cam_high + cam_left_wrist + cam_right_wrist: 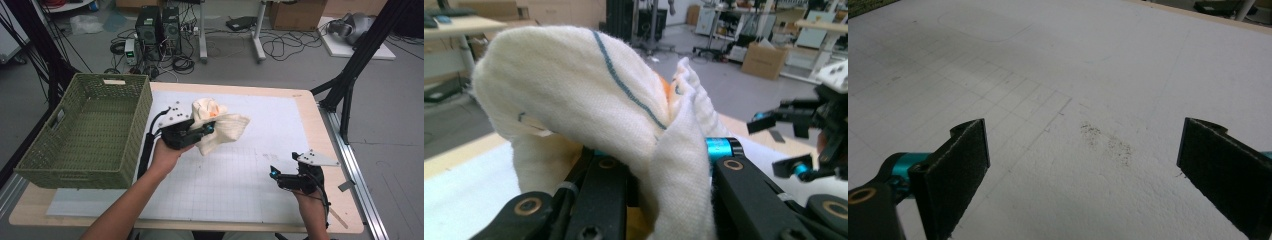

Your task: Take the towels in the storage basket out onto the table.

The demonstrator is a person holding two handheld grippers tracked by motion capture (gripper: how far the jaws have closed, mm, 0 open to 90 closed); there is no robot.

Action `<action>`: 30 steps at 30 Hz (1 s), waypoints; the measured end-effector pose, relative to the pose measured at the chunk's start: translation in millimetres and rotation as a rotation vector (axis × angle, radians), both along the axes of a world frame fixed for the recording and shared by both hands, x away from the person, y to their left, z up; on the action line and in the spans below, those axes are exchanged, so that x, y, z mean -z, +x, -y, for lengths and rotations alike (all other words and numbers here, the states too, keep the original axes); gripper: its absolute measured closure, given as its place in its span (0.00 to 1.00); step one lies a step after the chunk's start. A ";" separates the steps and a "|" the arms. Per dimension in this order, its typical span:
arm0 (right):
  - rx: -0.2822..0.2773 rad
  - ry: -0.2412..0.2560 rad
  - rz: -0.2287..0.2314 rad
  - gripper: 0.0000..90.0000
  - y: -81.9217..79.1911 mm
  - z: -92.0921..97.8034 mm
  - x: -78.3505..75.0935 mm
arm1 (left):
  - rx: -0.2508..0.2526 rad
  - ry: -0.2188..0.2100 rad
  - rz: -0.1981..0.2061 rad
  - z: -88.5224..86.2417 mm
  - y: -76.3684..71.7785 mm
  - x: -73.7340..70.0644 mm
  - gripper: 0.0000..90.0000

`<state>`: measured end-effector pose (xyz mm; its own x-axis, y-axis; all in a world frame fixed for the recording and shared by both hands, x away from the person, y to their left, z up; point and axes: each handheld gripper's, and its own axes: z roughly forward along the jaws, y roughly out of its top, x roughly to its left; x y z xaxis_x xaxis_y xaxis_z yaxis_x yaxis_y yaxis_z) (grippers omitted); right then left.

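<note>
A cream cloth (222,129) with a thin blue stripe and an orange patch hangs bunched above the white grid mat (235,185), just right of the green basket (136,131). My left gripper (208,128) is shut on it. In the left gripper view the cloth (574,85) drapes over both black jaws of that gripper (663,161) and hides their tips. My right gripper (274,173) hovers low over the mat near the front right, open. In its own view the right gripper (1083,150) has its jaws wide apart with nothing between them. It also appears far off (784,131) in the left gripper view.
The woven green basket takes up the table's left side, and its inside looks bare. A few dark specks (1108,142) mark the mat under the right gripper. Black frame legs (350,75) stand off the table's right rear corner, with computers and cables on the floor behind.
</note>
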<state>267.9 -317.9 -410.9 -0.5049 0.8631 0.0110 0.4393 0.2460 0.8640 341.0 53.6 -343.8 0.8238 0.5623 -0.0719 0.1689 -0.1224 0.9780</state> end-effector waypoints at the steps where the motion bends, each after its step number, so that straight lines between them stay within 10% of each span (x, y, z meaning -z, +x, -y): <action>1: 0.001 0.001 -0.001 0.07 -0.1 0.8 0.2 | 0.002 0.001 -0.011 3.8 1.2 5.7 0.86; 19: 0.017 0.015 -0.009 0.07 0.2 8.5 3.0 | 0.012 0.139 -0.158 48.6 20.1 80.8 0.78; 24: 0.014 0.012 -0.020 0.07 1.0 8.1 4.4 | -0.047 0.200 -0.252 43.4 27.6 89.4 0.39; 30: 0.012 0.007 -0.023 0.07 1.2 7.6 5.2 | -0.151 0.210 -0.217 21.7 24.3 75.7 0.27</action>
<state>269.2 -325.5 -416.0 -0.4942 0.8689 0.0283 0.4623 0.2351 0.8550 365.3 31.9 -419.5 0.7084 0.6979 -0.1056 0.4017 -0.2756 0.8733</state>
